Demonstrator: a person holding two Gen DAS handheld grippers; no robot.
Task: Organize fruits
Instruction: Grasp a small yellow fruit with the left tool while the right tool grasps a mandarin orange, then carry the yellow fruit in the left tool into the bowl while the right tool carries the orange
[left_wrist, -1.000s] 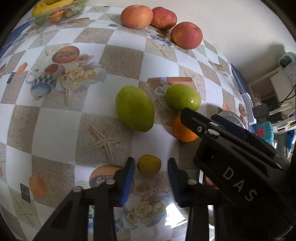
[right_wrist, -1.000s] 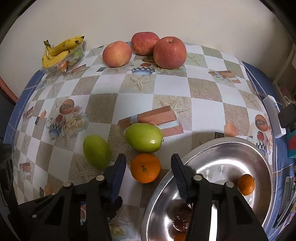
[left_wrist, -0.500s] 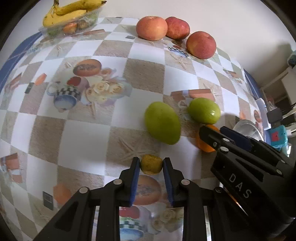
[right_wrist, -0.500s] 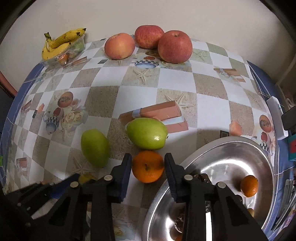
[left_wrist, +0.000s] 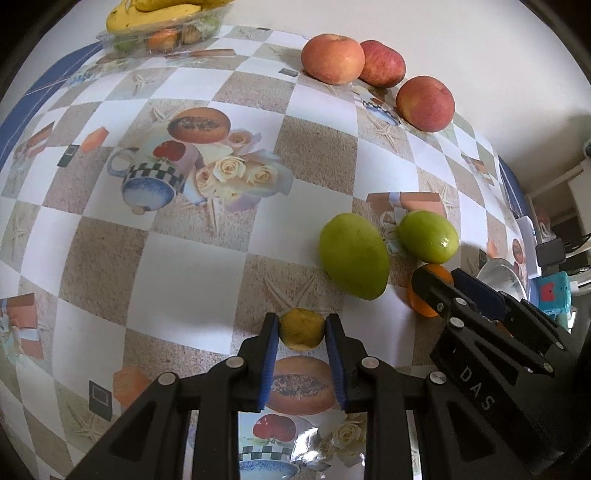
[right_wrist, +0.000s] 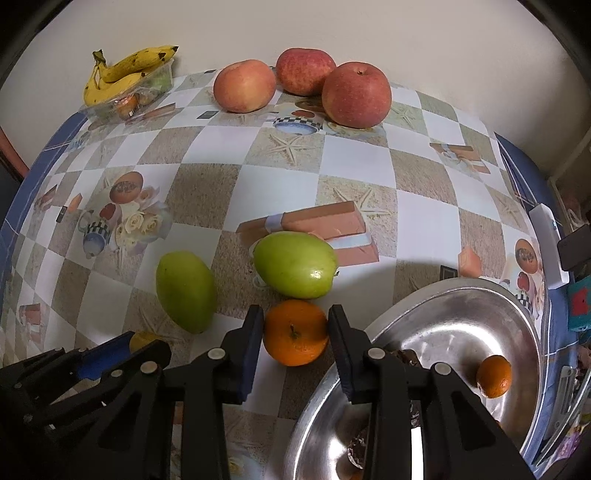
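1. The table (right_wrist: 280, 192) has a checked cloth with pictures on it. All the fruit sits on it.
2. The metal bowl (right_wrist: 517, 317) is at the right, close to the right gripper. One small orange (right_wrist: 494, 376) is in it already, plus something dark I cannot make out. I think the loose fruit is meant to go in here.
3. Three red apples (right_wrist: 356, 94) sit together at the far edge by the wall. A clear tray with bananas (right_wrist: 127, 72) is in the far left corner.
4. Two green mangoes lie in the middle. One green mango (left_wrist: 352, 254) is longer, and the rounder green mango (right_wrist: 295, 264) is just beside the big orange.
5. The right gripper (right_wrist: 295, 332) has its two fingers on both sides of the big orange (right_wrist: 295, 332). They look like they touch it, so it is grasping the orange, which sits on the cloth beside the bowl rim.
6. The left gripper (left_wrist: 301, 329) is pinching the little yellow-green fruit (left_wrist: 301, 329), maybe a lime. It is near the front edge, close to the long mango.
7. To do this well, I think both should squeeze softly, lift straight up, and not bump the mangoes. Round fruit can slip and roll, so go slow. Take the orange over the rim first, since it is closest.
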